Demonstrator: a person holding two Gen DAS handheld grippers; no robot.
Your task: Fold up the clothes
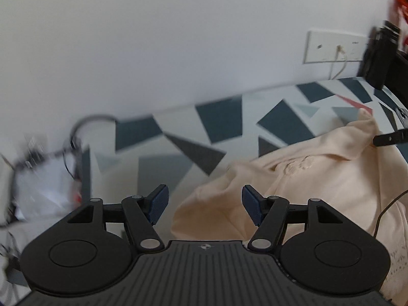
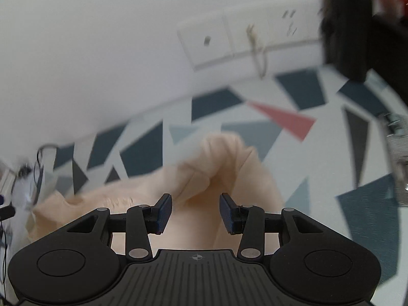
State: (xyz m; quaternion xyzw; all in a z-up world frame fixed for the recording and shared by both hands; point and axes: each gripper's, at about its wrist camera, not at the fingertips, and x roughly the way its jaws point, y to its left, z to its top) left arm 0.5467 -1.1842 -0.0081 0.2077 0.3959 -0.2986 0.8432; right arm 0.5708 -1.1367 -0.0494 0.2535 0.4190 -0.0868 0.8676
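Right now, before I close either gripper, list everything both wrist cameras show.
Cream fabric garment: one, pale peach, crumpled on the patterned surface, a raised fold in front of the right gripper.
Geometric-print cover: one, white with navy, grey and pink triangles, under the garment.
White wall socket panel: one, on the wall, a pale cable hanging from it.
Black boxy object: one, far right, blurred.
Dark cables: several, far left, blurred.
Left gripper: black, blue pads, open, empty.
Right gripper: same, open, garment between the pads, ungripped.

desk (image 1: 221,125) covered in a geometric navy, grey and pink triangle print, plain white wall (image 1: 178,38) behind it, white socket panel (image 1: 334,47) with a cable plugged in, blurry black box (image 2: 346,25) off right
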